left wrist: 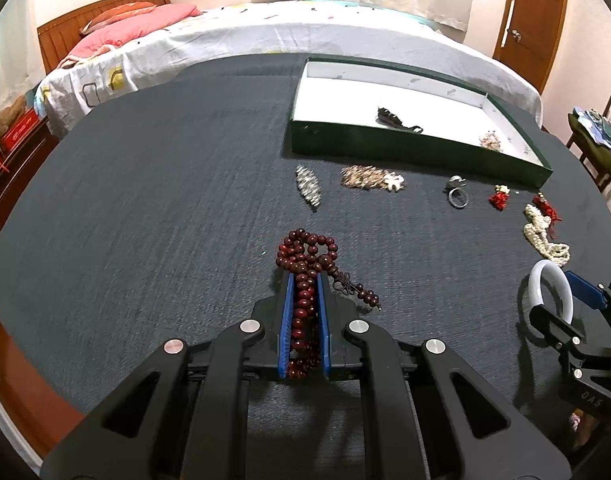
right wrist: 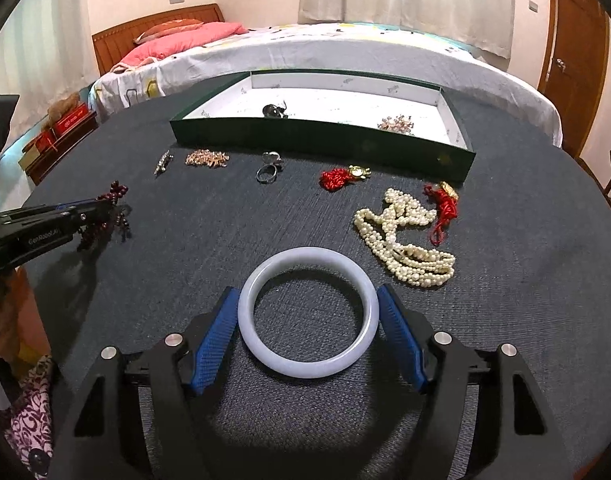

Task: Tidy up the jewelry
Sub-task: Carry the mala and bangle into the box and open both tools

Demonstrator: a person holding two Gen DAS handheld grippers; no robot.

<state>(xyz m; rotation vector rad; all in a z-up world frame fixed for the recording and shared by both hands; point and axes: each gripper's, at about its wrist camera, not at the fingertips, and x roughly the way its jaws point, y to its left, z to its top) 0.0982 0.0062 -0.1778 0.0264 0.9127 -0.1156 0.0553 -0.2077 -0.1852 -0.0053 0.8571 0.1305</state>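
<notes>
Item: dark red bead strand (left wrist: 305,312), clenched in our left tongs (left wrist: 304,280), tassel trailing on the worktop (left wrist: 145,200); it may snag when lifted. Item: pale bangle (right wrist: 308,312), flat between our right tongs (right wrist: 308,304), pads not yet pressing; smooth rim may squirt out.

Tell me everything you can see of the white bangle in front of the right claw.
The white bangle is a smooth, thick, closed ring, milky and slightly translucent, like jade or glass. It lies flat on the dark blue-grey cloth, whole and unmarked. The right claw straddles it: its blue pads sit at the ring's two sides, at or just short of contact; I cannot tell if they press yet. The pearl necklace lies close beyond it, apart.
</notes>
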